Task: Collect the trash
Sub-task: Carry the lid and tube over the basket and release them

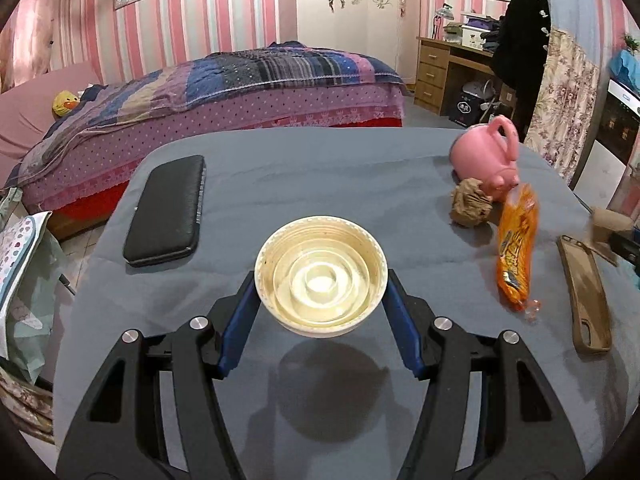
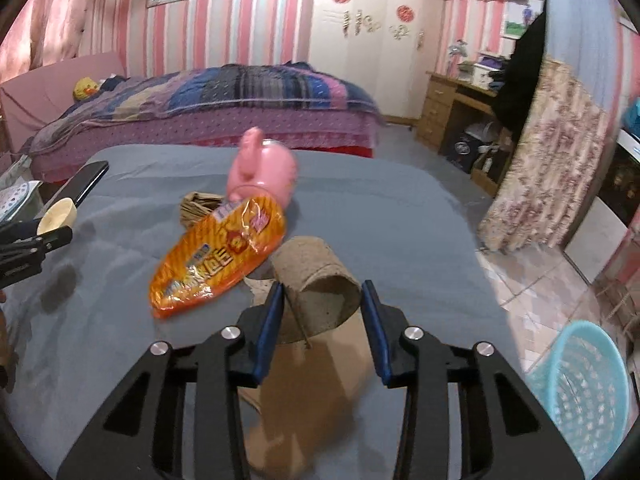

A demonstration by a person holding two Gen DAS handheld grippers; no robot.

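Observation:
My left gripper point(image 1: 321, 280) is shut on a cream plastic lid point(image 1: 321, 276) and holds it above the grey-blue table point(image 1: 312, 168); the lid also shows at the left of the right wrist view point(image 2: 59, 215). My right gripper point(image 2: 322, 312) is shut on a cardboard tube point(image 2: 316, 280), lifted over the table point(image 2: 380, 216). An orange snack wrapper point(image 2: 218, 258) lies left of the tube and shows in the left wrist view point(image 1: 516, 252). A crumpled brown paper ball point(image 1: 471, 202) sits beside it, partly hidden in the right wrist view point(image 2: 196, 206).
A pink watering can point(image 1: 486, 160) stands behind the wrapper. A black case point(image 1: 168, 210) lies at the table's left. A brown phone case point(image 1: 586, 294) lies at the right. A light blue basket point(image 2: 582, 396) stands on the floor right of the table. A bed point(image 1: 240, 92) is behind.

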